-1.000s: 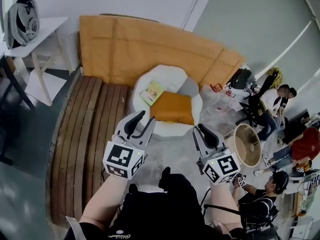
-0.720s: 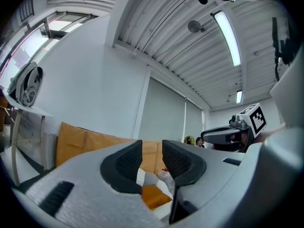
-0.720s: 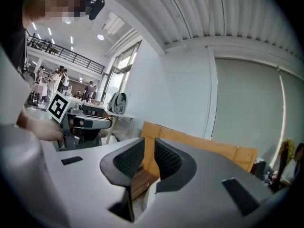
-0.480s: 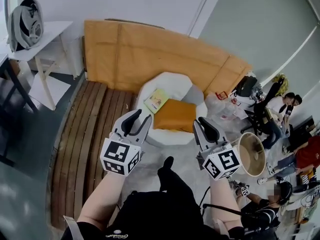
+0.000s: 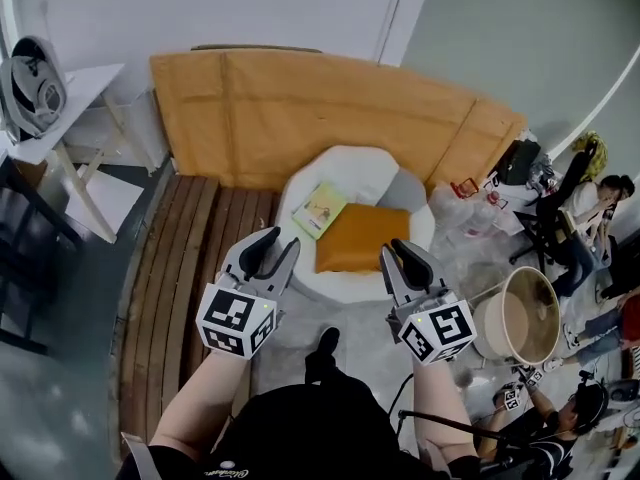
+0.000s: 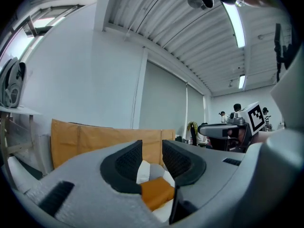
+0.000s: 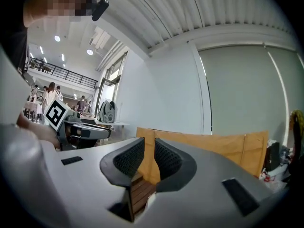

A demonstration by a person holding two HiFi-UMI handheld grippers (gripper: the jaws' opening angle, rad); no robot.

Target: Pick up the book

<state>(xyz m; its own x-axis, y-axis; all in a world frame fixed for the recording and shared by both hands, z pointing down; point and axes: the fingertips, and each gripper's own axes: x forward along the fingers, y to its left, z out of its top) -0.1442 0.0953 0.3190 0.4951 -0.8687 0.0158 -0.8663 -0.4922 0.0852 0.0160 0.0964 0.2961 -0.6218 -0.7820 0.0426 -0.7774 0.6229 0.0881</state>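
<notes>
Head downward, gripper views level, board [image 5: 330, 108] shared

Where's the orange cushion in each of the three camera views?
Head view: the orange cushion lies at the centre, on the white seat, just right of the book.
Left gripper view: the cushion shows low in the centre, on the same seat.
Right gripper view: not in it.
Shared landmark: the tan board against the wall, in the left gripper view and the right gripper view too.
</notes>
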